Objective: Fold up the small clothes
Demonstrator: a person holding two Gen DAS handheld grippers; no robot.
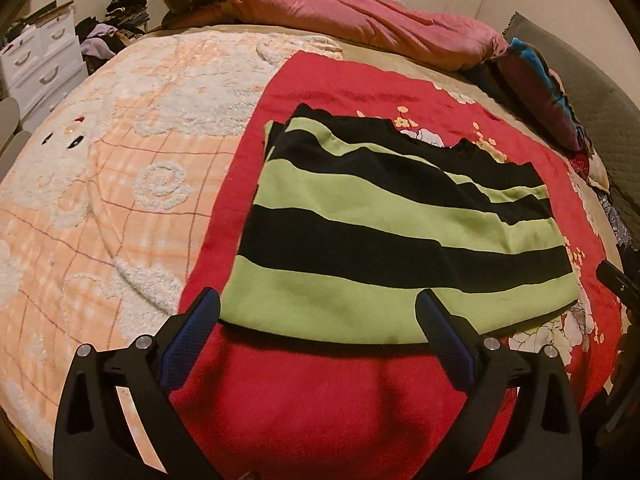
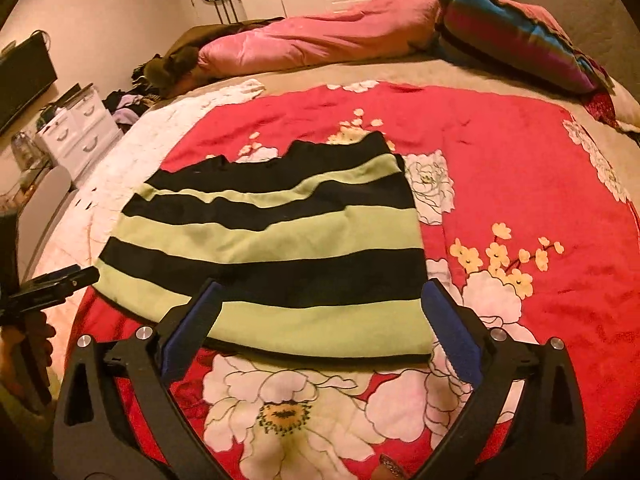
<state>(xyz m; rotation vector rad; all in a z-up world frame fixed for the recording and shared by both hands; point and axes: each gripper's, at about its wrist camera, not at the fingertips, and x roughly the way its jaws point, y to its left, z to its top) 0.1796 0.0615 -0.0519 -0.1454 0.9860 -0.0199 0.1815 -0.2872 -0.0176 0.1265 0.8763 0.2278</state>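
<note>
Knit fabric, soft and limp, is what you are dealing with: the green-and-black striped knitted garment (image 1: 384,216) lies flat on the red floral blanket (image 1: 320,408), filling the middle of the left wrist view and the centre-left of the right wrist view. It appears already doubled over, with extra layers showing along its upper left edge in the left view, so expect it to be a little thicker and heavier than a single layer, yet with no stiffness at all. It will sag from wherever you pinch it, and an unsupported corner will droop and drag. The weave looks matt and grippy rather than slick, so the pads should hold it well. Nothing here is fragile.

Your left gripper (image 1: 318,312) stands with its jaws spread wide and nothing between them, poised over the near green hem at the lower middle of its frame. Your right gripper (image 2: 322,300) is equally wide and empty above the same hem near its right corner.

Take hold at the two near corners of that bottom green band, catching every layer at once. Beware of pinching the red blanket beneath, since the hem lies directly on it. The peach checked fleece blanket (image 1: 100,200) at the left is out of the way.
</note>
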